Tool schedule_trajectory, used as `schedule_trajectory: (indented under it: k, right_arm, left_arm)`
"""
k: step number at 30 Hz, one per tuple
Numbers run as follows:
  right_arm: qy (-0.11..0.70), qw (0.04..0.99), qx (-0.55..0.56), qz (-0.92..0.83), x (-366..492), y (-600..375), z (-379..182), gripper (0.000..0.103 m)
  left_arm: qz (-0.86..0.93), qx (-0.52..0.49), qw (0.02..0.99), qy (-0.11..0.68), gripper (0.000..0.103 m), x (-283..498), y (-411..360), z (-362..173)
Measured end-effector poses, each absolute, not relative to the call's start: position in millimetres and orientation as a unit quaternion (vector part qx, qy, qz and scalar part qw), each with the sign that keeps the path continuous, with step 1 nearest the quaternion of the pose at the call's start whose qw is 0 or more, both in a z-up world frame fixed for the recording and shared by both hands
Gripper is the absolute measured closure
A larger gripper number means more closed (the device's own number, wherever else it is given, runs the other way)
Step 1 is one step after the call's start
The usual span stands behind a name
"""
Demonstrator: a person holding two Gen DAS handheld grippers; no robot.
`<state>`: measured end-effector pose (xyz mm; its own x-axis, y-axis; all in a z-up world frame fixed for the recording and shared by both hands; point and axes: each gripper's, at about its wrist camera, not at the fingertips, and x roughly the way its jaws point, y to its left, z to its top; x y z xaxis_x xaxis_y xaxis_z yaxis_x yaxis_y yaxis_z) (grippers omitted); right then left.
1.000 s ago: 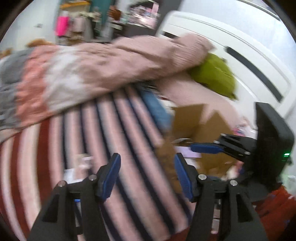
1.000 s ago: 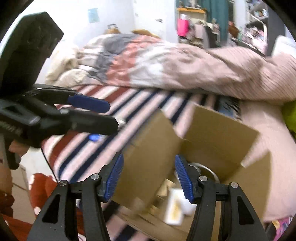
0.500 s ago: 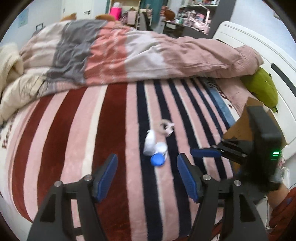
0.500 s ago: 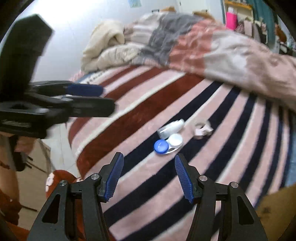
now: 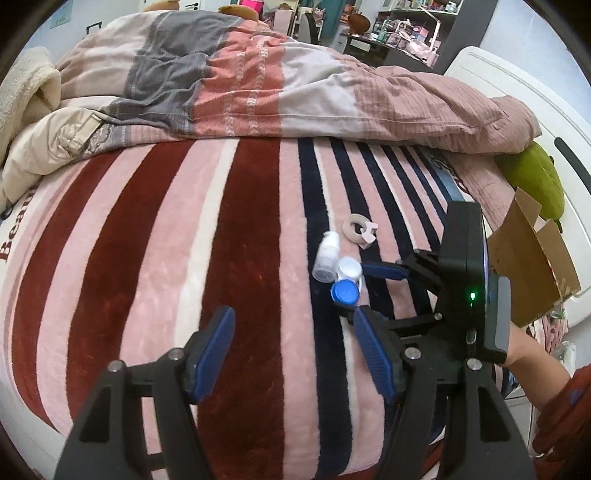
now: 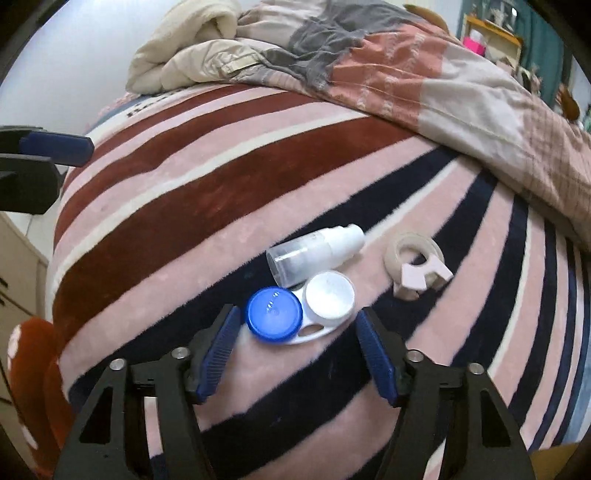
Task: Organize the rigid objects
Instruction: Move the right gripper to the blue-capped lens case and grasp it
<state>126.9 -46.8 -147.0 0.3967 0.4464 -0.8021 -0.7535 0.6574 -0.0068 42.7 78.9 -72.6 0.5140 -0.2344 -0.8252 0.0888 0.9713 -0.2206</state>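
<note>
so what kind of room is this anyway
Most likely a lived-in bedroom: a bed with a striped blanket, a rumpled quilt heaped behind it, a white headboard, and cluttered shelves in the background.

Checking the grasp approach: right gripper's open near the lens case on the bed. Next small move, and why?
Probably ease the right gripper forward a touch, then close. Its jaws are open, the lens case sits just ahead of the fingertips, not yet between them. The small bottle touches the case's far side, so go gently.
</note>
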Motion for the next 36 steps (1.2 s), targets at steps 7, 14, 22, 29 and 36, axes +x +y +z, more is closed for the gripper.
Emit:
schedule_trajectory:
  k: [7, 14, 22, 29, 36]
  right_arm:
    - [0.395, 0.812, -0.186, 0.388, 116, -51, -133, 0.077]
    - [0.412, 0.81, -0.182, 0.375, 117, -61, -135, 0.055]
    - [0.418, 0.815, -0.162, 0.368, 126, -49, -151, 0.058]
    - [0.398, 0.817, -0.171, 0.381, 108, -48, -140, 0.07]
    - [0.402, 0.8, -0.181, 0.406, 90, -58, -129, 0.071]
  left_arm:
    - [-0.107, -0.076, 0.867, 0.481, 0.039, 40, 70, -68]
    - [-0.114, -0.073, 0.868, 0.478, 0.039, 35, 60, -65]
    - [-0.101, -0.089, 0.863, 0.487, 0.039, 31, 75, -72]
    - [-0.112, -0.094, 0.861, 0.488, 0.039, 27, 69, -70]
    - [-0.123, -0.095, 0.864, 0.479, 0.039, 21, 59, -63]
